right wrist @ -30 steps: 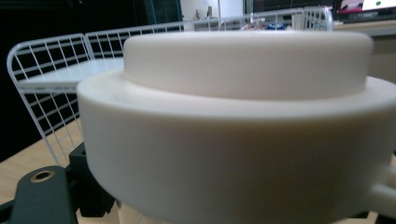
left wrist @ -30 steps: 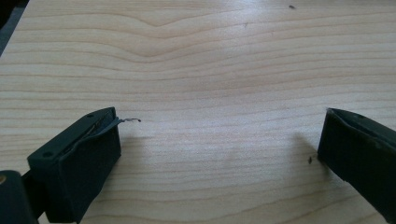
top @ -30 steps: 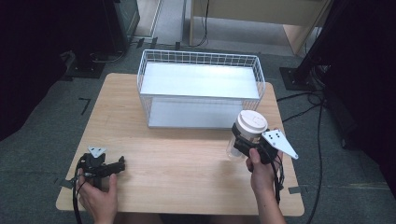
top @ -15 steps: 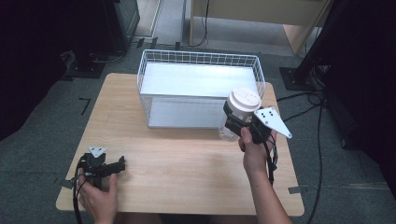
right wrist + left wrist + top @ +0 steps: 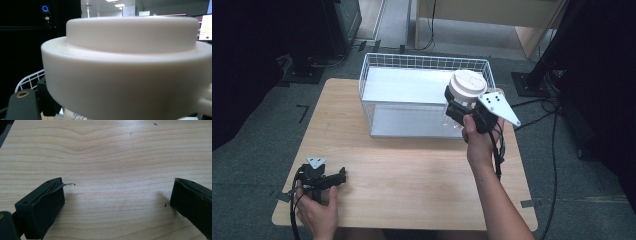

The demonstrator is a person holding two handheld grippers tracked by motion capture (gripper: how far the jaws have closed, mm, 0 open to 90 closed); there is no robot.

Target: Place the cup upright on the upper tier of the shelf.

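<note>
A clear jar with a wide white lid [image 5: 468, 86] is held up in the air over the right end of the white wire basket [image 5: 377, 96]. My right gripper [image 5: 458, 111] is shut on the jar's body just below the lid. Up close in the right gripper view, the white lid [image 5: 130, 65] looms large, and a basket wire [image 5: 27, 81] shows at lower left. My left gripper [image 5: 332, 179] rests low at the table's near left corner, jaws wide apart, with bare wood between them. Its fingers [image 5: 42, 205] frame the wooden table [image 5: 112, 170].
The basket stands at the back middle of the wooden table [image 5: 412, 170]. Cables [image 5: 554, 140] trail over the floor at the right. Dark equipment and stands surround the table at the back.
My right gripper has carried the jar up and away from the table's right side to above the basket's right end. The left gripper has stayed put.
</note>
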